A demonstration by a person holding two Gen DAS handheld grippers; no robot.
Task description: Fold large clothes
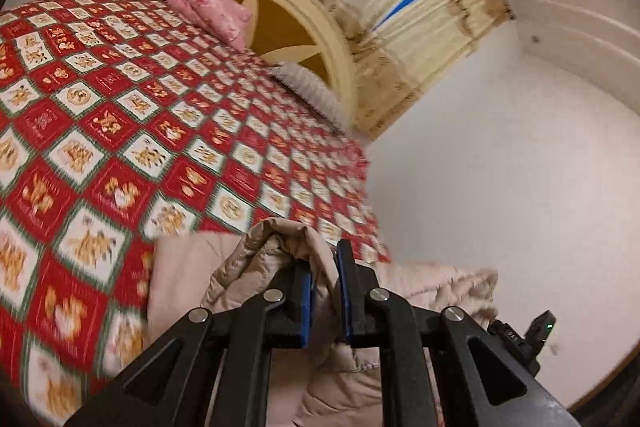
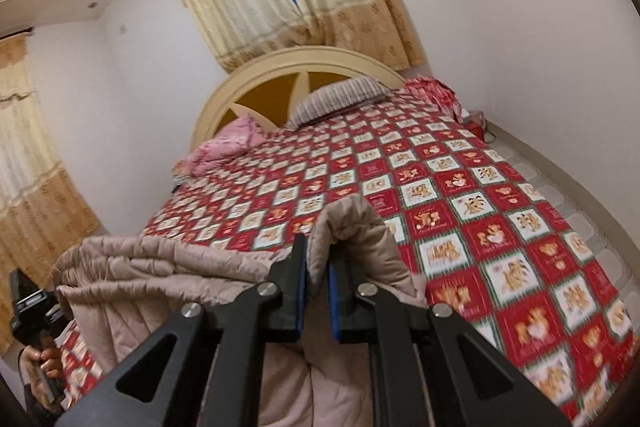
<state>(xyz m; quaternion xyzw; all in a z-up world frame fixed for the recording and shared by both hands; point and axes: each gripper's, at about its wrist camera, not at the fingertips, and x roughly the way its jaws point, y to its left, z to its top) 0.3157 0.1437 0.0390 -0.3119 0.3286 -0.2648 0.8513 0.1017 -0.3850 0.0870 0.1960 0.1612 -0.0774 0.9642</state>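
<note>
While the left gripper (image 1: 324, 291) in its wrist view clamps a thick bunch of the beige quilted garment (image 1: 256, 259) between its fingers, the right gripper (image 2: 317, 291) likewise pinches a fold, and either puffy bunch could slip out, dropping the cloth onto the bed (image 2: 500, 227) beyond the fingertips.

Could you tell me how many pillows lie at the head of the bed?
2: a pink pillow toward the left end of the headboard, a striped pillow near its middle. Others may be hidden.
</note>
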